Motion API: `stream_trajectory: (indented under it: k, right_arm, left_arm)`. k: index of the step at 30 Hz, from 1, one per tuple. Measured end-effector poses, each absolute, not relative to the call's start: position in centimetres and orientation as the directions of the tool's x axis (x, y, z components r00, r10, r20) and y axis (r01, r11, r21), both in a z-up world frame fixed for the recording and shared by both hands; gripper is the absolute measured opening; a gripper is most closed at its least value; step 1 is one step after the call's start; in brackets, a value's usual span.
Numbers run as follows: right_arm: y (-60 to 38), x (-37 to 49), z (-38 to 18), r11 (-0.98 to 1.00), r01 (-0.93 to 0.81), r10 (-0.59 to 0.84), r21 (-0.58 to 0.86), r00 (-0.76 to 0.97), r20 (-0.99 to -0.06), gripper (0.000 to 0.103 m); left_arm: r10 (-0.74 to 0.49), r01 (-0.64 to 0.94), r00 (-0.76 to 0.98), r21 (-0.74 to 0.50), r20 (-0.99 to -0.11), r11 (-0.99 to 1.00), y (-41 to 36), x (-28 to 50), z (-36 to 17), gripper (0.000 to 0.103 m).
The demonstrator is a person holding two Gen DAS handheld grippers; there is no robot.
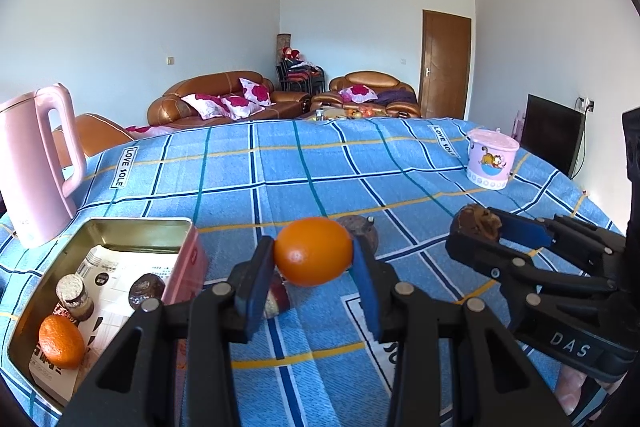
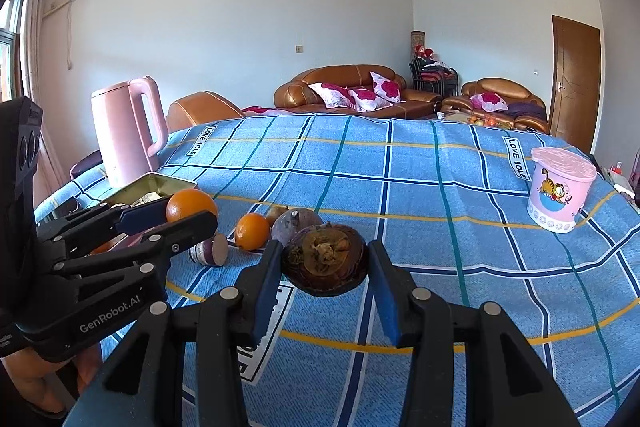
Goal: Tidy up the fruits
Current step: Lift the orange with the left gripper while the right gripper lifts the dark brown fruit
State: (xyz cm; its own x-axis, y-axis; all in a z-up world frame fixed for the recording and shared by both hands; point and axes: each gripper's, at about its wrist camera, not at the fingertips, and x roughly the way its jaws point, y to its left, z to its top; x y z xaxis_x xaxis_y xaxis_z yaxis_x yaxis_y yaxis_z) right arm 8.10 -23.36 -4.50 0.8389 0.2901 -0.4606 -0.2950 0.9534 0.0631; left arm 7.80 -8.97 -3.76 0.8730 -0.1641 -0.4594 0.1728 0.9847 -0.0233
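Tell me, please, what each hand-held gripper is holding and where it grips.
Left hand-held gripper clamps an orange across its sides; right hand-held gripper clamps a dark purple-brown fruit likewise.

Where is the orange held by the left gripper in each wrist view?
Left wrist: the orange sits at centre, clamped between the left gripper pads.
Right wrist: same orange at left, beside the tin.
Shared landmark: pink kettle, far left in both.

You can read "LOVE SOLE" on the tablecloth (image 1: 280, 179) labels, "DAS" on the right gripper (image 1: 476, 227), "GenRobot.AI" on the left gripper (image 2: 188, 215).
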Motion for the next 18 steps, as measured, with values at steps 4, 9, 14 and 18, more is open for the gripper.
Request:
stream_trajectory:
  k: [4, 9, 14, 18]
  right_arm:
    - [-23.4, 7.89, -4.36, 0.954, -0.295, 0.289, 0.06, 0.846, -0.448, 0.045]
    - [-23.35, 7.53, -4.16, 0.955, -0.292, 0.286, 0.053, 0.856, -0.43, 0.045]
    - [-23.41, 7.31, -4.02, 0.956, -0.29, 0.285, 0.051, 0.864, -0.416, 0.045]
    - [-23.46, 7.05, -3.89, 0.956, -0.29, 0.284, 0.049, 0.87, -0.404, 0.045]
  left_arm:
    - [-0.16, 0.17, 0.88, -0.016, -0.448, 0.985, -9.04, 7.59, -3.64, 0.041]
    - [-0.154, 0.164, 0.888, -0.016, -0.434, 0.986, -8.91, 7.31, -3.51, 0.041]
    - [-0.15, 0.16, 0.895, -0.012, -0.421, 0.987, -8.9, 7.05, -3.38, 0.041]
    - [-0.148, 0.158, 0.899, -0.009, -0.413, 0.987, -8.93, 6.91, -3.36, 0.041]
